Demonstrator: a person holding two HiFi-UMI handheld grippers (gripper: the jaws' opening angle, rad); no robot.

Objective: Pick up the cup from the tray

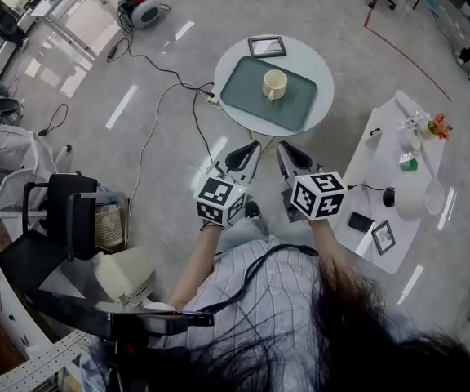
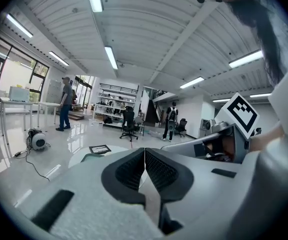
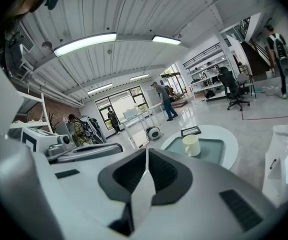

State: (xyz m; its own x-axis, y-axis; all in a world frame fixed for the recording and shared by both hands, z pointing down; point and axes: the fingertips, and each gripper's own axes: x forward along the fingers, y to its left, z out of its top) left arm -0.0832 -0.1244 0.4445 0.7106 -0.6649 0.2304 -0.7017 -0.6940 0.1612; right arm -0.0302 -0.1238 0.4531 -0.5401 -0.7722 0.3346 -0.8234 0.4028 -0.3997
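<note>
Head view showed the left claw (image 1: 250, 150) and right claw (image 1: 287, 149) both closed on nothing, well short of the round bench (image 1: 321, 73). The cup (image 1: 274, 84) stood upright on the tray (image 1: 243, 96). It was probably light, rigid, smooth and breakable, so pinching its rim wall looked best.

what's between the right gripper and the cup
Only bare floor, then the table edge and the tray near rim, seen in the head view.
</note>
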